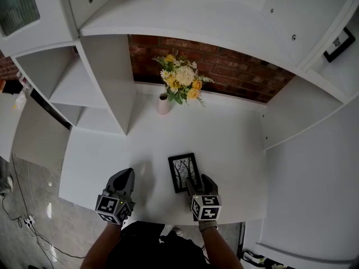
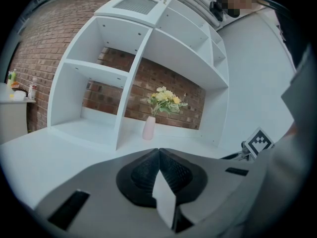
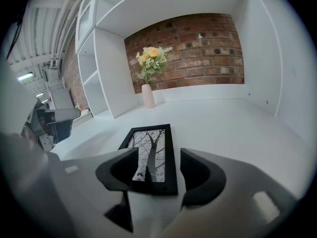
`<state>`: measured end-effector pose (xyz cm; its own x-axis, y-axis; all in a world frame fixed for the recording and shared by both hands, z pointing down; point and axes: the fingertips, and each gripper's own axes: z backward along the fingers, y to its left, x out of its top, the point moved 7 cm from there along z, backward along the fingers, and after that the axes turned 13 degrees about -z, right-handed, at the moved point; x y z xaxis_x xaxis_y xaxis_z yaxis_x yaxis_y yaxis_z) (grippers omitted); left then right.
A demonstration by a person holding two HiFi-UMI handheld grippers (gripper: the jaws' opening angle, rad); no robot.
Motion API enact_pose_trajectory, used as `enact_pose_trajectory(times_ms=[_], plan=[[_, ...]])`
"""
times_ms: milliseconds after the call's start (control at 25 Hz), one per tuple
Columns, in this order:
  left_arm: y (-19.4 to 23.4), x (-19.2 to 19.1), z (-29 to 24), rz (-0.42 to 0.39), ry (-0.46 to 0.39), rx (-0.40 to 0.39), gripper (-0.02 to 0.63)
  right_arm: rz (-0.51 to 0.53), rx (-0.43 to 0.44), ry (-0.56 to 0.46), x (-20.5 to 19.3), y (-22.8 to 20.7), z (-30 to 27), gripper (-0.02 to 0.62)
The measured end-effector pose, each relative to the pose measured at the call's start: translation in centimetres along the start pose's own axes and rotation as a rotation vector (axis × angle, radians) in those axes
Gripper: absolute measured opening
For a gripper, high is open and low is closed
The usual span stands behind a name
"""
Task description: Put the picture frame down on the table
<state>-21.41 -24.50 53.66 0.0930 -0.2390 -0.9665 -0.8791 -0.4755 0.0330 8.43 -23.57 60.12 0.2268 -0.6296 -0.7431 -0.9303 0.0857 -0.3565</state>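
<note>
While looking down at the white table [image 1: 224, 144]: flat on it, print side up, picture frame [image 1: 183, 172], close to the front edge. At 12 o'clock from the frame, well apart, pale vase [image 1: 163, 104] with yellow and white flowers [image 1: 180, 83], in front of brick wall [image 1: 235, 72]. At 10 o'clock, white shelf divider [image 1: 106, 88]. At 5 o'clock of the frame, right gripper [image 1: 197, 185], jaws apart, standing over the frame's near end; contact not clear. At 9 o'clock, near, left gripper [image 1: 128, 175], jaws pressed together, holding nothing, over bare table.
</note>
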Motion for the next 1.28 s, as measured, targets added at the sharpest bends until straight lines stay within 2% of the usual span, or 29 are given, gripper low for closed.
enact_pose_trajectory(times_ms=[240, 400, 520, 680, 1280], plan=[[-1.0, 0.3, 0.2, -0.006, -0.004, 0.0, 0.003, -0.015, 0.026, -0.034, 0.2, -0.8, 1.1, 0.265], [-1.7, 0.6, 0.3, -0.008, -0.01, -0.003, 0.003, -0.011, 0.048, -0.064, 0.5, -1.0, 1.9, 0.211], [-2.3, 0.7, 0.3, -0.013, -0.015, -0.005, 0.003, -0.011, 0.054, -0.088, 0.8, -1.1, 2.6, 0.144], [-3.1, 1.1, 0.5, -0.017, -0.022, -0.007, 0.003, 0.011, 0.057, -0.135, 1.4, -1.3, 3.8, 0.003], [-5.9, 2.1, 2.5, -0.032, -0.07, 0.005, 0.003, 0.062, 0.164, -0.289, 3.4, -0.9, 8.9, 0.003]])
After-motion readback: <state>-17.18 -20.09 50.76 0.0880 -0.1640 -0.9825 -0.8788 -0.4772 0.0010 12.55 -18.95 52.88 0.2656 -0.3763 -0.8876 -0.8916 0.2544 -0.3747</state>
